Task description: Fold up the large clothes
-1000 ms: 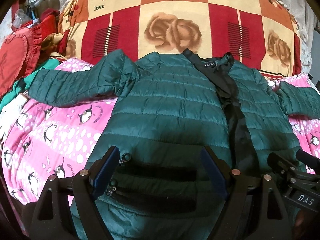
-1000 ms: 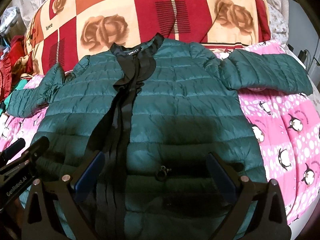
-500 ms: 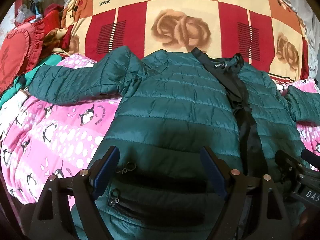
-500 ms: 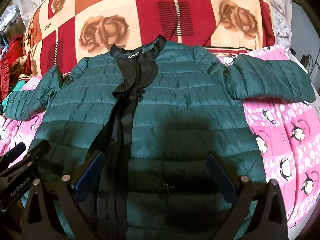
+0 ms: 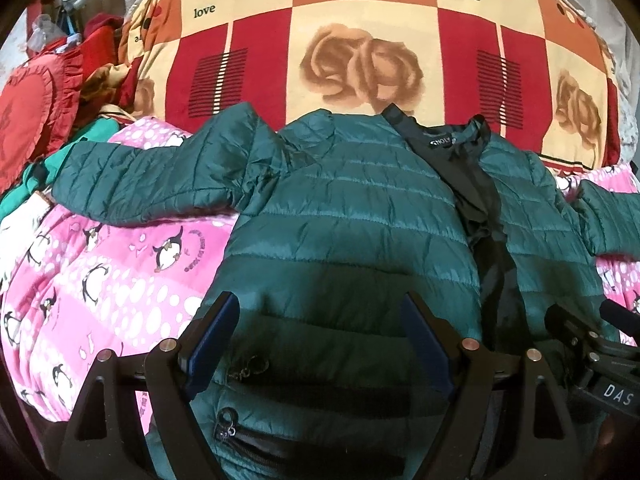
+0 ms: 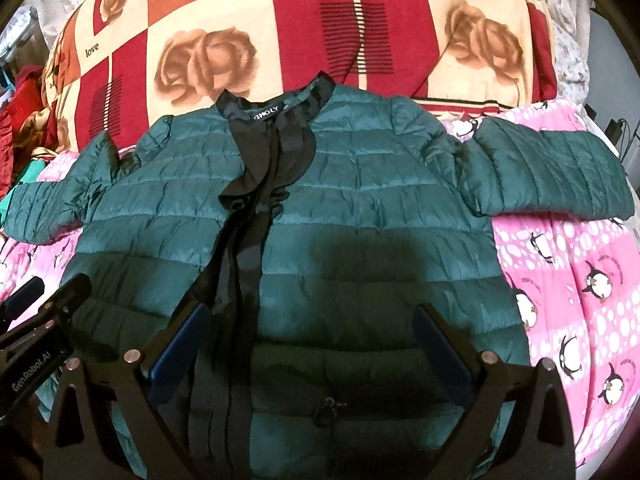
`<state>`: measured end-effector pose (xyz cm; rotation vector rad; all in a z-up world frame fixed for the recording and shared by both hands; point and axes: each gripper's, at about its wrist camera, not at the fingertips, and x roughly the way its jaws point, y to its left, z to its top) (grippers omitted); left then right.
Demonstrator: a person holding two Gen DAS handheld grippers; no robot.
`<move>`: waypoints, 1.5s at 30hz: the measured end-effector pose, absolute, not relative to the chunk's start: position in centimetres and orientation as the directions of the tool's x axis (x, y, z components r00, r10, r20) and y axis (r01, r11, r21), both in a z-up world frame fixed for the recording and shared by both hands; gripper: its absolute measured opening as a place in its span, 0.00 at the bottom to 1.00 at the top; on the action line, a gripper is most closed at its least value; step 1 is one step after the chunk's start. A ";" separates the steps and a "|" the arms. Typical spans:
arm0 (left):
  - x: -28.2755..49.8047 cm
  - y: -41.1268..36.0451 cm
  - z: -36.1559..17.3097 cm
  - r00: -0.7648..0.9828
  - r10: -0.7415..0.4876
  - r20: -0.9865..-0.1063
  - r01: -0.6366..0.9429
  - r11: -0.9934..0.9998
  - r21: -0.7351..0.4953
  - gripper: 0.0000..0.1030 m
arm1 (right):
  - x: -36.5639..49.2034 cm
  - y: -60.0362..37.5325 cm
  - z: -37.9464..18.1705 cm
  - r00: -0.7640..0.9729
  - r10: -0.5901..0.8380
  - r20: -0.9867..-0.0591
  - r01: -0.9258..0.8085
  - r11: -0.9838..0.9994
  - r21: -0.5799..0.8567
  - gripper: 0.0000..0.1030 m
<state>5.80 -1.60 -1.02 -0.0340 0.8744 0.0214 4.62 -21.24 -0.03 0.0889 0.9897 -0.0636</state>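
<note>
Jacket [image 6: 360, 208]: green quilted, spread front-up across the middle of the bed [image 6: 580, 288], collar toward the head edge against the patchwork quilt [image 6: 280, 20], sleeves out flat toward both side edges.
Left gripper [image 5: 320, 344]: jaws wide, holding nothing, poised over the lower left front panel near the pocket zip [image 5: 226, 426].
Right gripper [image 6: 312, 356]: jaws wide, empty, above the lower right panel beside the black placket [image 6: 248, 248].
Step in hand: likely picking a first fold, not yet begun.
Doing it well: pinch a sleeve [image 6: 548, 172] near the cuff, carry across the chest, keep it flat; puffy slippery fabric, so grip deep, press out air, align hem edges before halving.
</note>
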 end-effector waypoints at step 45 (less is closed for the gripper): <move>9.8 -2.8 -0.6 0.640 -0.010 -0.768 -0.025 0.999 -0.033 0.47 | 8.3 -22.3 -0.3 0.538 -0.047 -0.842 0.118 0.993 0.019 1.00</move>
